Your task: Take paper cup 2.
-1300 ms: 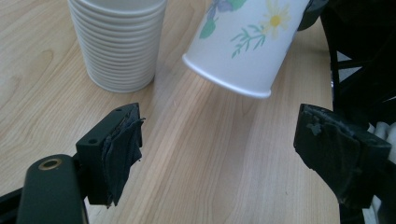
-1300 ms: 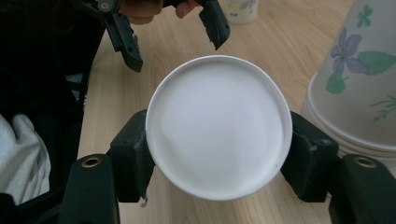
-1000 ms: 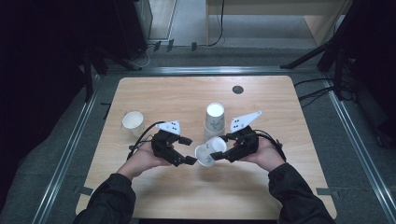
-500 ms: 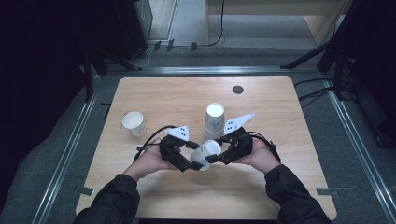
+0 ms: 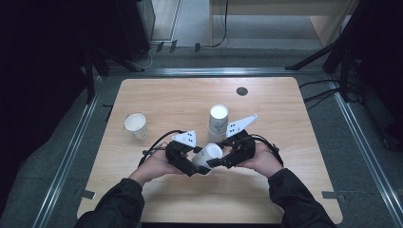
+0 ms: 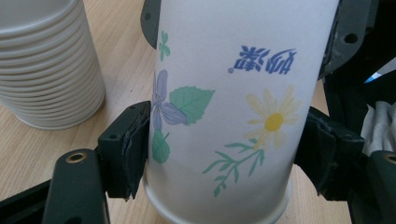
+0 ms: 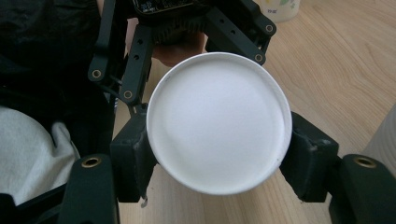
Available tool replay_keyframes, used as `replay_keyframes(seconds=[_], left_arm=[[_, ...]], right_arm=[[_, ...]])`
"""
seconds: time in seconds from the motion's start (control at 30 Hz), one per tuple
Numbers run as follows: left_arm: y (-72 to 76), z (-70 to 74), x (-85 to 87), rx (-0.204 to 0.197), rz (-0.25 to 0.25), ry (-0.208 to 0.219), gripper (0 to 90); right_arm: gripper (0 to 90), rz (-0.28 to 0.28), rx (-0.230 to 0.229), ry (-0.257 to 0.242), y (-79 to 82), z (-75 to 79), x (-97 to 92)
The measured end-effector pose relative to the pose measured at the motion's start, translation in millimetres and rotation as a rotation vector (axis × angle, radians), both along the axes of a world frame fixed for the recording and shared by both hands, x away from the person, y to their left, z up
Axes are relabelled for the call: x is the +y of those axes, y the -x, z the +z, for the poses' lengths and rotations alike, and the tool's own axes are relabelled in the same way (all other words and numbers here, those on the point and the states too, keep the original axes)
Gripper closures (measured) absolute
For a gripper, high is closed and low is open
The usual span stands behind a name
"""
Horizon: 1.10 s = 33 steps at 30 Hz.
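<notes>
Both grippers clamp the paper cup (image 5: 207, 157) above the table, near the cup stack (image 5: 218, 119): your left gripper (image 6: 219, 154) has just closed on its wall, your right gripper (image 7: 218, 154) grips its base. Squeeze harder (thin paper) and it may crumple.

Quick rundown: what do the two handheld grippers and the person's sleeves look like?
Both grippers, left gripper and right gripper, are black with bolted linkage arms and blocky padded fingers. Each carries a pale three-cornered plate with dark dots and trails a black cable. Sleeves are dark.
</notes>
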<state>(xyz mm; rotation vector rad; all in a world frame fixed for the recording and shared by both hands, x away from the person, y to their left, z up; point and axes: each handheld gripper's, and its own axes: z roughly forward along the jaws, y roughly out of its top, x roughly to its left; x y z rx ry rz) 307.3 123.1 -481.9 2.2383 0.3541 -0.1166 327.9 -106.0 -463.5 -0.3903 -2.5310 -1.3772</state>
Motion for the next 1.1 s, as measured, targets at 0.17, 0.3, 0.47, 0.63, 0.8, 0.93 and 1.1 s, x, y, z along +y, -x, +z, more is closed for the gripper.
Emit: replay_keyframes(seconds=[0.17,0.3,0.47,0.63,0.8,0.93,1.1], left_arm=[[1.1,1.6,0.8,-0.016,-0.002,0.004,29.1],[1.7,1.9,1.4,-0.007,-0.01,0.007,29.6],[0.4,5.1,5.0,-0.005,-0.005,-0.006,29.4],[-0.8,6.9,9.6,-0.004,0.01,-0.021,29.3],[-2.1,9.3,12.9,-0.005,0.014,-0.045,29.2],[-2.8,10.8,14.4,0.006,0.023,-0.054,29.2],[-2.8,13.4,15.3,0.004,0.027,-0.083,29.1]], right_arm=[[34.3,0.002,-0.004,-0.005,-0.2,1.1,-1.0],[31.4,0.016,-0.001,-0.006,0.5,0.7,-1.3],[21.0,0.012,-0.092,0.043,5.8,0.0,-1.8],[20.4,-0.015,-0.14,0.103,8.3,-4.2,-3.8],[19.3,-0.097,-0.184,0.095,9.4,-6.0,-11.2],[19.3,-0.188,-0.179,0.094,8.3,-8.9,-16.5],[18.8,-0.253,-0.209,0.106,11.5,-13.3,-21.3]])
